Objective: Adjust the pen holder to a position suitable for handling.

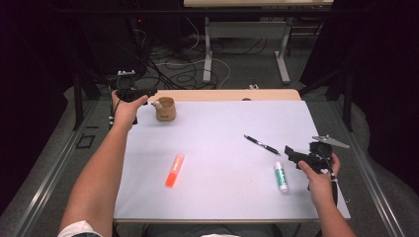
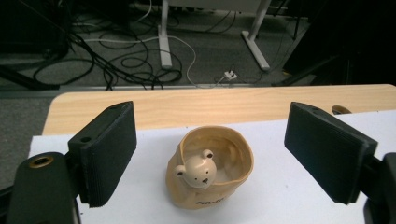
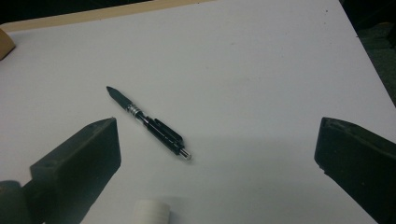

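Left gripper [image 2: 210, 154]: jaws wide apart around the cup [image 2: 211, 173], no contact. Right gripper [image 3: 217, 163]: jaws wide apart, empty, above pen [image 3: 148, 123].

High view sits above my side of the table [image 1: 222, 148], looking forward and down; I get the whole white top plus the floor cables beyond. Left gripper view rides low at the far-left corner, facing the bear cup [image 2: 210, 170] at close range, wood edge and floor behind. Right gripper view is near the right edge, tilted down at the pen [image 3: 147, 123], close in. Shared: cup [image 1: 165, 109] and pen [image 1: 262, 144] both appear in the high view; the glue stick [image 1: 281, 176] cap shows bottom of the right gripper view.
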A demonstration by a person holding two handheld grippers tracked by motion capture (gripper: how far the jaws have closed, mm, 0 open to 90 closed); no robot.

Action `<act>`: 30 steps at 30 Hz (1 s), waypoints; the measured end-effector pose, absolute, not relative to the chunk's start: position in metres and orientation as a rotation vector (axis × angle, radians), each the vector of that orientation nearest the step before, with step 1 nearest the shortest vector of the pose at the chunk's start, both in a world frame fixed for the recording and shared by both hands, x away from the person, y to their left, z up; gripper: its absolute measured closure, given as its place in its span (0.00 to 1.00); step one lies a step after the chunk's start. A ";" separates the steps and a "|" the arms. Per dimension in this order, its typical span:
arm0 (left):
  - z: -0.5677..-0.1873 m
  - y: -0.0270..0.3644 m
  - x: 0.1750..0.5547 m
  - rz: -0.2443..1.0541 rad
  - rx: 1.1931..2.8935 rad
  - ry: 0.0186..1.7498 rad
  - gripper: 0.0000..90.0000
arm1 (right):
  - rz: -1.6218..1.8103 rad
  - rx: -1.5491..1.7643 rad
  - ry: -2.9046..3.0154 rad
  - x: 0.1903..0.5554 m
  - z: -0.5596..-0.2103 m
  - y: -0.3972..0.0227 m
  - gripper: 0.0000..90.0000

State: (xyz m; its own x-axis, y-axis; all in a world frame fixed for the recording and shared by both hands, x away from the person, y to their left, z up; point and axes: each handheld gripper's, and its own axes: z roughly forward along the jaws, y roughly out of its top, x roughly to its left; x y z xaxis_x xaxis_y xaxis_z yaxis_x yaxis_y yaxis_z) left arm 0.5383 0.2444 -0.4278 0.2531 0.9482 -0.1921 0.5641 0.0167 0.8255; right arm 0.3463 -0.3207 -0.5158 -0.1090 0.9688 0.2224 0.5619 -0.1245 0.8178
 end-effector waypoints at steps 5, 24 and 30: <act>-0.438 0.246 0.548 0.550 1.644 1.455 0.22 | 1.139 1.703 1.679 0.345 -0.517 -0.322 0.00; -0.466 0.247 0.568 0.391 1.587 1.542 0.42 | 1.164 1.703 1.710 0.344 -0.517 -0.317 0.01; -0.476 0.246 0.573 0.378 1.603 1.558 0.43 | 1.158 1.706 1.710 0.343 -0.515 -0.318 0.02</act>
